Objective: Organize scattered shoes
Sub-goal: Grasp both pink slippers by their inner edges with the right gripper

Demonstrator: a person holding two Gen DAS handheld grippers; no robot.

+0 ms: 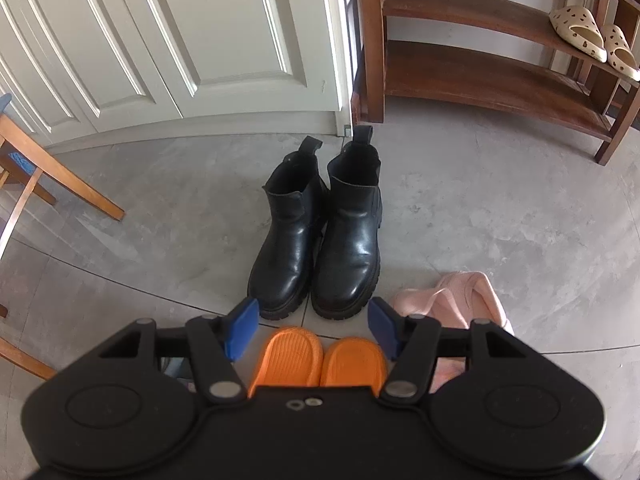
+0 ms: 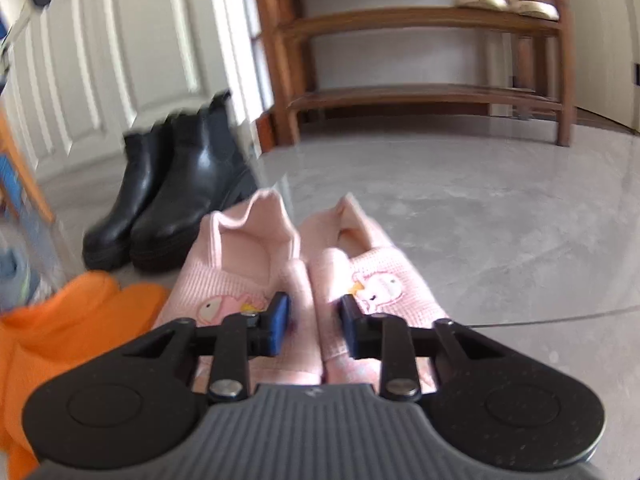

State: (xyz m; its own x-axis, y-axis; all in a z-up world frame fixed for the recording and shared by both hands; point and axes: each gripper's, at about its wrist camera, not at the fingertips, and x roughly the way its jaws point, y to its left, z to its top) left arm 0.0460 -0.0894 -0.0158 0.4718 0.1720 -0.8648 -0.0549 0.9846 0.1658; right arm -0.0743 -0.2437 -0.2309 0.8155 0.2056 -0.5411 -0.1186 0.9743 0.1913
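Pink slippers [image 2: 316,280] pinched by right gripper [image 2: 315,322].

Glossy black leather ankle boots [image 1: 320,236] gleam on the smooth grey stone-look floor [image 1: 500,220], soft pink knitted cloth slippers [image 2: 304,276] beside matt orange rubbery slides [image 1: 316,360].

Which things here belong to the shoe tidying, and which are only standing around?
Belong to the job:
black boots
orange slippers
pink slippers
spotted slippers
shoe rack

Only standing around:
wooden chair
white door
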